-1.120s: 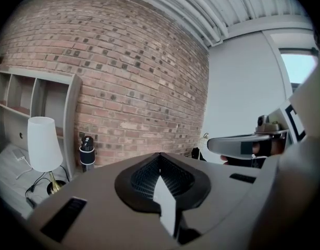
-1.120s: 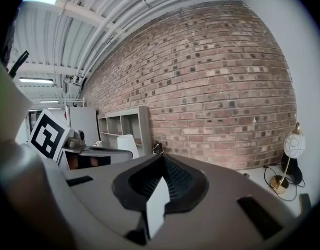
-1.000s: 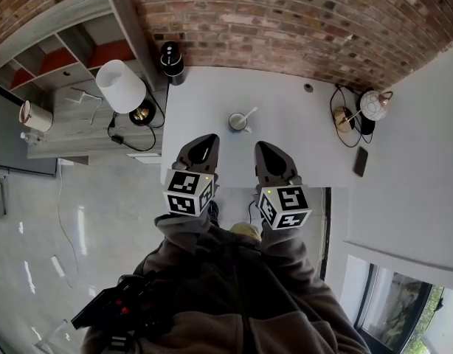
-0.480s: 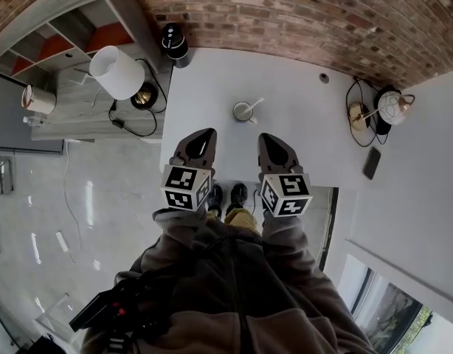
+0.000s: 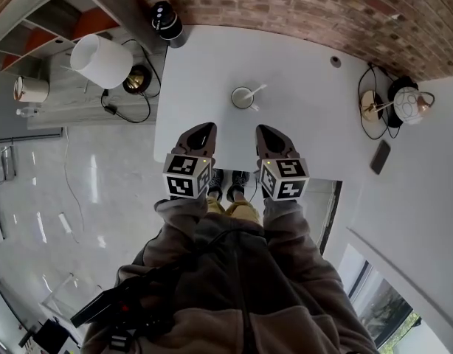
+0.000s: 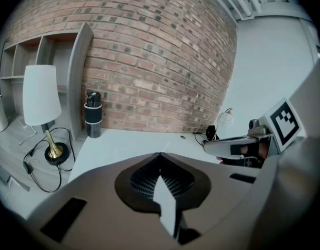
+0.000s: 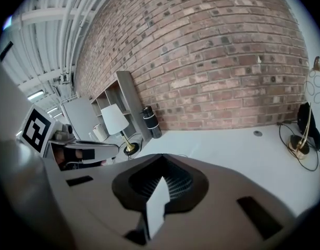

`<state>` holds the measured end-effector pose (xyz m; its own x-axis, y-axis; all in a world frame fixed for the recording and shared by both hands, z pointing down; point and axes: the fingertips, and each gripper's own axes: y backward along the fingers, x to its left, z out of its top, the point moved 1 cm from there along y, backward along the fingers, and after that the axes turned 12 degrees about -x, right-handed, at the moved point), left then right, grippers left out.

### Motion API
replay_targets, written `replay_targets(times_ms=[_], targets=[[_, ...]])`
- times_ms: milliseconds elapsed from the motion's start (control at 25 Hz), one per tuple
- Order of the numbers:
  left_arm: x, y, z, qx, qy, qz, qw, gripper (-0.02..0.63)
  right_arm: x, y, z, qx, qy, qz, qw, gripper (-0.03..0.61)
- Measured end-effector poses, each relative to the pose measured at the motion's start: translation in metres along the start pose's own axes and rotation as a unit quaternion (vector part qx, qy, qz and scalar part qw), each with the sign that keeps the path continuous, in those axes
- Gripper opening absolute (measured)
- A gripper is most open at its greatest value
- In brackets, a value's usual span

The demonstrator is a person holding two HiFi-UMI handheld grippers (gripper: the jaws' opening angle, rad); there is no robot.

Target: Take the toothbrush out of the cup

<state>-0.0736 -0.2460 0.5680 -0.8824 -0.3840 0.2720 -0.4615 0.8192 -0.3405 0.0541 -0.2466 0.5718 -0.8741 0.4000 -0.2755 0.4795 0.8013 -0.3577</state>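
A white cup (image 5: pixel 243 98) stands mid-table on the white table (image 5: pixel 300 135), with a pale toothbrush (image 5: pixel 257 91) leaning out of it to the upper right. Both grippers hover side by side over the table's near edge, short of the cup. My left gripper (image 5: pixel 205 128) and my right gripper (image 5: pixel 261 129) have their jaws together and hold nothing. In the left gripper view the left gripper (image 6: pixel 160 154) hides the cup. The right gripper (image 7: pixel 161 155) likewise blocks the cup in the right gripper view.
A brick wall (image 5: pixel 300 6) backs the table. A black cylinder (image 5: pixel 166 22) stands at the far left corner, and a white-shade lamp (image 5: pixel 101 60) sits on a low shelf to the left. At the right are a globe lamp (image 5: pixel 408 106) with cables and a phone (image 5: pixel 381 156).
The head view has swung, so the table and cup sit higher in the picture. Both grippers remain shut, side by side, at the near edge. The cup and toothbrush have not moved.
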Motion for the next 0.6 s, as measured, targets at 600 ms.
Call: replay_targets(times_ms=[600], targets=[[0.033, -0.04, -0.044, 0.053, 0.032, 0.02, 0.9978, 0.005, -0.03, -0.064, -0.045, 0.072, 0.008, 0.008, 0.997, 0.002]])
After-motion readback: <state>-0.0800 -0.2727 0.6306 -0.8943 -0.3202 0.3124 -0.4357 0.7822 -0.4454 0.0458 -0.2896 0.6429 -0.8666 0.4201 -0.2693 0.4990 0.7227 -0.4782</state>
